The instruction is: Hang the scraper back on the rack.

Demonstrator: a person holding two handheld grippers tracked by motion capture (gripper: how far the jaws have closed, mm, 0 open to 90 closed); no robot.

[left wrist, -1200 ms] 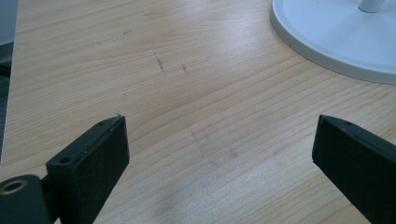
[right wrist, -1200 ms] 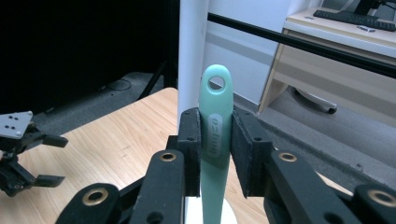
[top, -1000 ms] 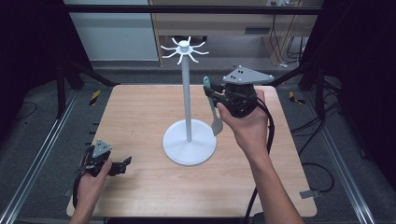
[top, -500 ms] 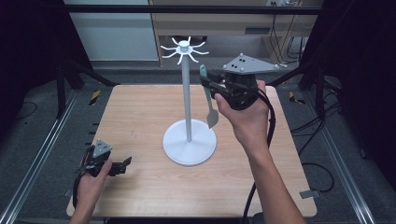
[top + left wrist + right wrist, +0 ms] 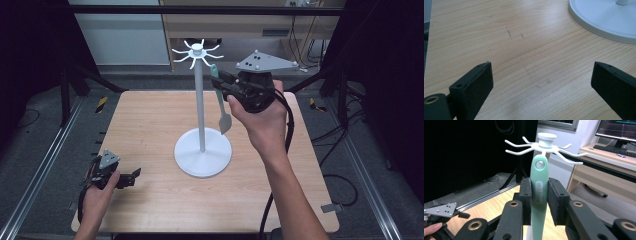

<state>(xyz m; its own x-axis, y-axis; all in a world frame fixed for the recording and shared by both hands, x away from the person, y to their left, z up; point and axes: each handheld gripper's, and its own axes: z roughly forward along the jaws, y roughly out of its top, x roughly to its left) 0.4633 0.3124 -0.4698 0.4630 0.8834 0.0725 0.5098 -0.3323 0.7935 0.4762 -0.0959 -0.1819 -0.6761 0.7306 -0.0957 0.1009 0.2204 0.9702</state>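
Right black hand-held gripper (image 5: 223,86) raised high on an outstretched forearm, jaws clamped, pointing left in the high view. Left black hand-held gripper (image 5: 131,176) low near the desk (image 5: 150,125), jaws spread wide, nothing between.

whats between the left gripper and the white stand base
Nothing: in the high view only bare wooden table lies between the left gripper and the stand base; the left gripper view shows the same.

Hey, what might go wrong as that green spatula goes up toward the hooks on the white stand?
The mint-green plastic spatula is pinched mid-handle by the right gripper, so its hanging hole might miss a thin white hook. A bump might rock the tall white hook stand, which the left gripper isn't steadying.
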